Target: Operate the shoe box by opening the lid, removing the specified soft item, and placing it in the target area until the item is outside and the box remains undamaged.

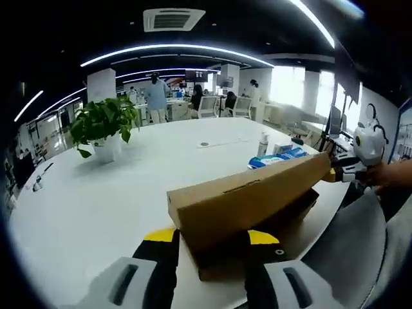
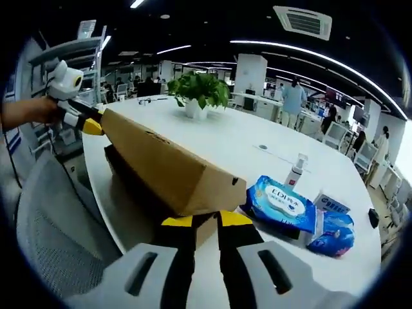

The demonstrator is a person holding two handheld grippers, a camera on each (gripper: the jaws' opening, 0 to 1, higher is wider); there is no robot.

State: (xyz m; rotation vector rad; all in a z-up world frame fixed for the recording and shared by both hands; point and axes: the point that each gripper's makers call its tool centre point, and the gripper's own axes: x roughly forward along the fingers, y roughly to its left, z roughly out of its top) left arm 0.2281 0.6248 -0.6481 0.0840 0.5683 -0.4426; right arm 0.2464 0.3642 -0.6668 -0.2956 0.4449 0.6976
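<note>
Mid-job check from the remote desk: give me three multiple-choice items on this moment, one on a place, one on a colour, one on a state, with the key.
1. Where does the potted plant stand?
A. on the white table, beyond the shoe box
B. inside the box
C. on the floor

2. What colour are the tips of the left gripper?
A. red
B. yellow
C. green

3. How is the lid now?
A. flat and closed
B. lying apart on the table
C. raised at a slant over the box base

Key: 1 A, the left gripper view shows the plant on the tabletop past the box. 2 B, yellow tips flank the lid's end. 3 C, the right gripper view shows the lid tilted up with a dark gap above the base, the right gripper at its near end.
</note>
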